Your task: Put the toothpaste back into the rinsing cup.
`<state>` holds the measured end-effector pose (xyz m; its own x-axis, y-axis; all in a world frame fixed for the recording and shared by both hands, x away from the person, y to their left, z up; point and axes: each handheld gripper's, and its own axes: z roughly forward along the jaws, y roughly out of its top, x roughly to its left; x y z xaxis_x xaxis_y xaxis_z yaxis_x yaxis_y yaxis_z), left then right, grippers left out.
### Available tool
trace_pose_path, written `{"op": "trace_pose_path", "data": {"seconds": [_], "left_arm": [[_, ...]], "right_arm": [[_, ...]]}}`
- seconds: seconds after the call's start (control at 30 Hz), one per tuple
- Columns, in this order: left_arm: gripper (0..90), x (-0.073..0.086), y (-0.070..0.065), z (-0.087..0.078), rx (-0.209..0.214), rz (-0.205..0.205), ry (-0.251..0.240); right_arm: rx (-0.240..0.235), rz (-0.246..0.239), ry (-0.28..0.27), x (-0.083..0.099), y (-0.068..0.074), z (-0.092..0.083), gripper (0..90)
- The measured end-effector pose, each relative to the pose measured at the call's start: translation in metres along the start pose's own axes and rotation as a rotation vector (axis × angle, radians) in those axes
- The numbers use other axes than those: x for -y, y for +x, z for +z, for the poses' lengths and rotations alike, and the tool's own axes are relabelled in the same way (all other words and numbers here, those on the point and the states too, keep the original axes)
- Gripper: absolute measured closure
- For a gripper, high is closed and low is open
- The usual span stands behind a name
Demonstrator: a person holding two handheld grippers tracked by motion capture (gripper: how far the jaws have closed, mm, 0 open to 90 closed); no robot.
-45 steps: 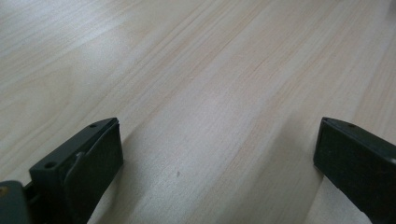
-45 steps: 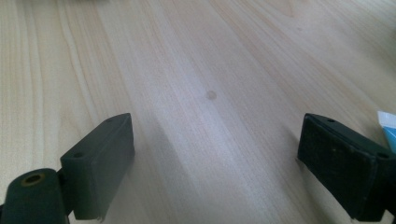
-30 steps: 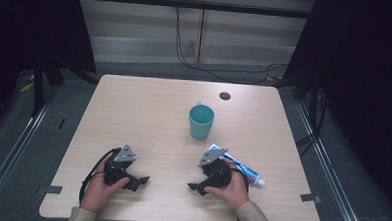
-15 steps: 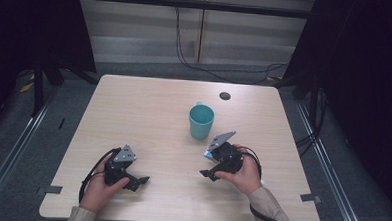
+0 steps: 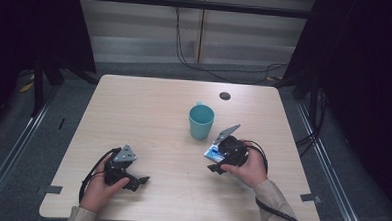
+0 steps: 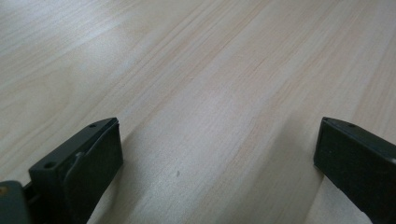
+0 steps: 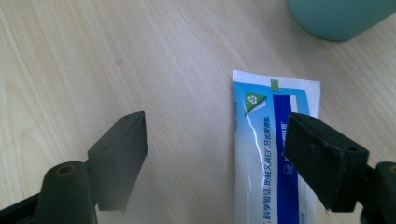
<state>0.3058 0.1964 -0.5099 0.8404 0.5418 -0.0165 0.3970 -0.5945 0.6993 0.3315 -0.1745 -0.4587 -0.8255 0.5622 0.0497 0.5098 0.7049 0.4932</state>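
One tube [image 7: 273, 154] lies flat on the tabletop [image 5: 149, 113] beside one cup [image 5: 201, 121]. My right gripper [image 7: 215, 154] hangs over it, fingers apart and just narrowing, not pressing. My left gripper [image 6: 217, 158] gapes, nothing between.

In the high view the right gripper [image 5: 222, 159] and hand cover most of the tube [image 5: 213, 152]; just its flat end shows, near the cup [image 5: 201, 122]. In the right gripper view the tube [image 7: 273, 154] runs off the bottom edge, its cap unseen, its small print unreadable, and the cup [image 7: 338, 16] is cut by the top edge.
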Motion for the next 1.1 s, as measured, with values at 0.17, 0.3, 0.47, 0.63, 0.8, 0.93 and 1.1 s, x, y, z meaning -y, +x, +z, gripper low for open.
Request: {"op": "trace_pose_path", "data": {"seconds": [0.17, 0.3, 0.47, 0.63, 0.8, 0.93, 1.1], "left_arm": [[0.8, 0.0, 0.0, 0.0, 0.0, 0.0, 0.0], [0.8, 0.0, 0.0, 0.0, 0.005, -0.004, -0.002], [0.7, 0.0, 0.0, 0.0, 0.005, -0.001, -0.001], [0.7, 0.0, 0.0, 0.0, 0.007, -0.005, -0.002], [0.6, 0.0, 0.0, 0.001, 0.007, -0.005, -0.002], [0.6, 0.0, 0.0, 0.001, 0.007, -0.005, -0.001], [0.6, 0.0, 0.0, 0.001, 0.008, -0.006, -0.002]], "right_arm": [[-0.004, 0.022, 0.029, 0.001, -0.006, -0.001, 22.2], [-0.007, 0.04, 0.056, 0.002, -0.012, -0.001, 22.5], [-0.013, 0.061, 0.071, 0.003, -0.017, -0.001, 23.1], [-0.001, 0.059, 0.107, 0.003, -0.02, 0.001, 23.3], [0.013, 0.063, 0.144, 0.003, -0.022, 0.004, 24.0], [0.015, 0.067, 0.168, 0.004, -0.024, 0.007, 25.8], [0.017, 0.079, 0.201, 0.006, -0.027, 0.009, 30.3]]}}
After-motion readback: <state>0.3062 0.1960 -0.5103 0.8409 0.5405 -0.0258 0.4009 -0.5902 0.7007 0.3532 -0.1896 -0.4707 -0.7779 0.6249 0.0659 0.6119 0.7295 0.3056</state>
